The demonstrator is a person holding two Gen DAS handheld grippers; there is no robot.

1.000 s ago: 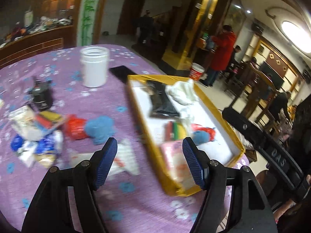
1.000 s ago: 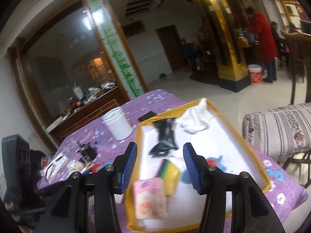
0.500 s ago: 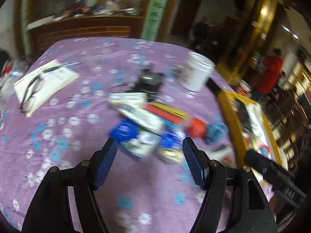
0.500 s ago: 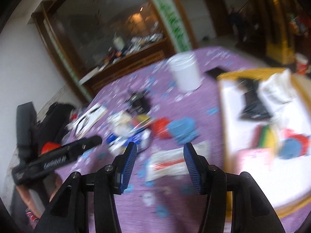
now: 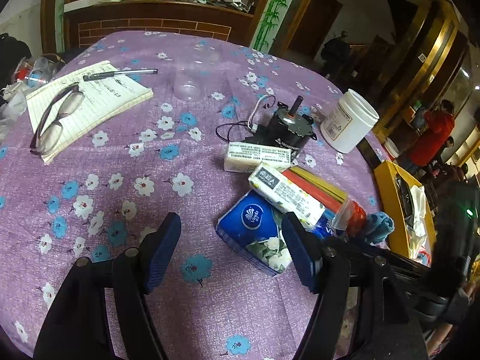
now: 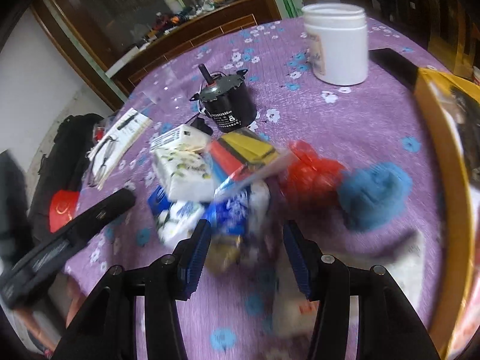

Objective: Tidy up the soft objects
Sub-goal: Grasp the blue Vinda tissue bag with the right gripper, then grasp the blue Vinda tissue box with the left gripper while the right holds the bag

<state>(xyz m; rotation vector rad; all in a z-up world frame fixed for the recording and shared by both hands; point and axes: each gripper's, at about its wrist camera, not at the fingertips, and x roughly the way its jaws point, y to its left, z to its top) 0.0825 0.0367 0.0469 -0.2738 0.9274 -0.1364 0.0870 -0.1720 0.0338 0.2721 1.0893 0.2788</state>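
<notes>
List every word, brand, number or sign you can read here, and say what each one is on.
"Vinda": round logo on the blue tissue pack.
White tissue pack: Chinese print, too small to read.
Second white pack: small print, unreadable.
Black motor: label lines, too blurred to read.
White jar: label, too small to read.
Notepad: handwriting, illegible.
Nothing else legible; the right wrist view is motion-blurred.

Tissue packs point(image 5: 286, 193) lie piled between motor point(image 5: 288, 130) and tray point(image 5: 387, 192).
</notes>
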